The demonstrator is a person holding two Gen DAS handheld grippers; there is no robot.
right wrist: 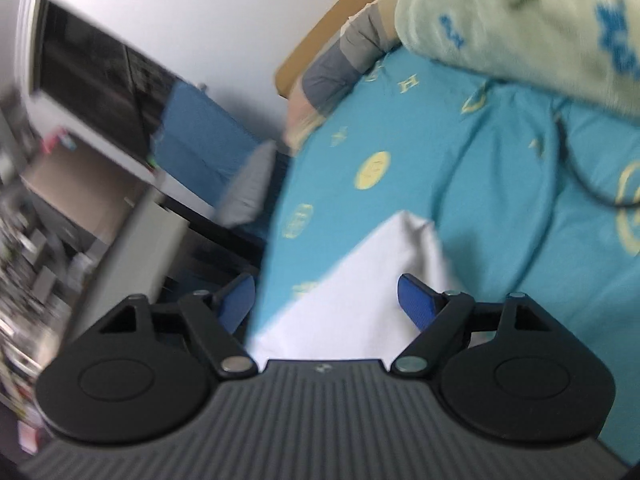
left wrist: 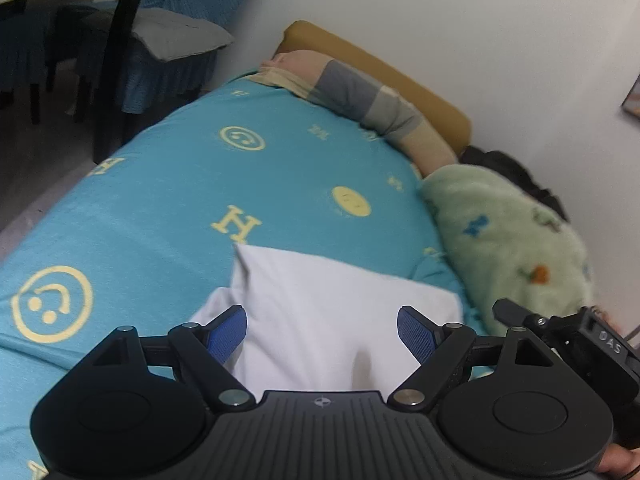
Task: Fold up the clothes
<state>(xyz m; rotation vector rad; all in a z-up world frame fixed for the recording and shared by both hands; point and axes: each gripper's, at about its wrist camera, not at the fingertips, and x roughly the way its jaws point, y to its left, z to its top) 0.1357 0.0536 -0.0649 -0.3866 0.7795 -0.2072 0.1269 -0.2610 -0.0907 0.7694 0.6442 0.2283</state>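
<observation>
A folded white garment [left wrist: 336, 312] lies on the turquoise bedsheet [left wrist: 160, 200] with yellow smiley prints. My left gripper [left wrist: 322, 330] is open just above the garment, its blue pads [left wrist: 226, 332] spread to either side of it. The right gripper shows at the right edge of the left wrist view [left wrist: 560, 328]. In the right wrist view the right gripper [right wrist: 326, 300] is open over the same white garment [right wrist: 360, 288], near the bed's left edge; this view is blurred. Neither gripper holds anything.
A green fleece blanket [left wrist: 508, 236] lies bunched at the right of the bed. A striped pillow [left wrist: 360, 96] and a mustard headboard [left wrist: 400, 76] sit by the white wall. A blue-covered chair with a grey cushion [left wrist: 176, 36] stands off the bed. A black cable [right wrist: 580, 176] lies on the sheet.
</observation>
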